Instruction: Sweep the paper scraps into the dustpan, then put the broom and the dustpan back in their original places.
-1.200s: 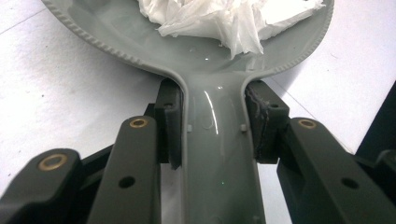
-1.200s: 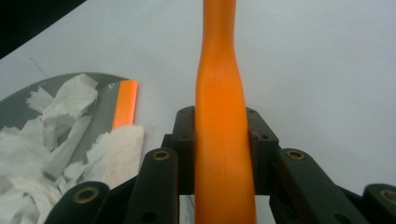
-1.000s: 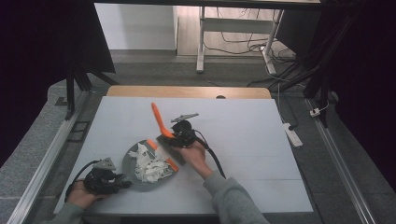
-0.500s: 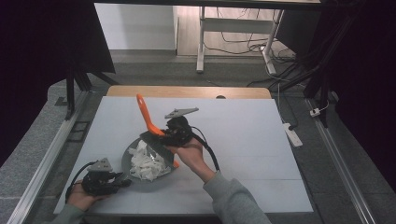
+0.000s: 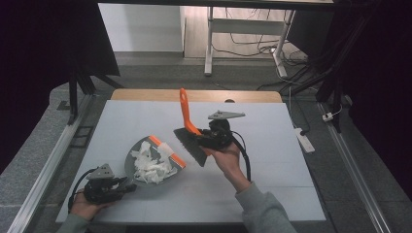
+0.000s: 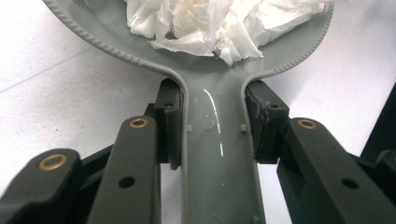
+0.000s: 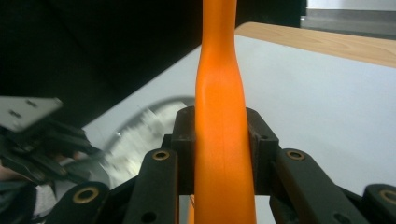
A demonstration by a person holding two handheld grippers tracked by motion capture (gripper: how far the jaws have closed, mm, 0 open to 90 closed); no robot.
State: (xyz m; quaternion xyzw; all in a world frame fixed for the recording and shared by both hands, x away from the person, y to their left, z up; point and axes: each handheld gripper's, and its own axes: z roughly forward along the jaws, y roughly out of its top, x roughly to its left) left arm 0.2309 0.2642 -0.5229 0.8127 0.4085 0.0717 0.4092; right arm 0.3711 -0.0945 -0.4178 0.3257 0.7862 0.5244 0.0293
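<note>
High view: grey plastic dustpan (image 5: 145, 170) with an orange front lip lies flat on the white table (image 5: 272, 145), left of centre, loaded with crumpled white tissue paper (image 5: 150, 162). Left gripper (image 5: 127, 187) is clamped on the dustpan's handle; left gripper view confirms both pads pressed on the handle sides (image 6: 219, 154), tissue (image 6: 219, 23) piled in the bowl just ahead. Right gripper (image 5: 204, 141) is closed on the orange plastic handle of a small hand brush (image 5: 187, 133), held in the air to the right of the dustpan, handle pointing up and away, dark bristle head tilted toward the pan. Right gripper view: orange handle (image 7: 222, 135) sits squeezed between the two pads, centred.

Risks, judged from here:
- Tissue is light and heaped loosely near the open lip; tilting or jerking the pan could spill it back onto the table.
- Left grip is close to the bowl on a smooth, glossy handle; the pan might twist or slip if lifted fast.
- Brush is tilted in the air; swinging it low could knock the pan's rim or flick tissue out.

Tissue looks torn, crinkled, clean white, several pieces bunched together, none seen outside the pan.
</note>
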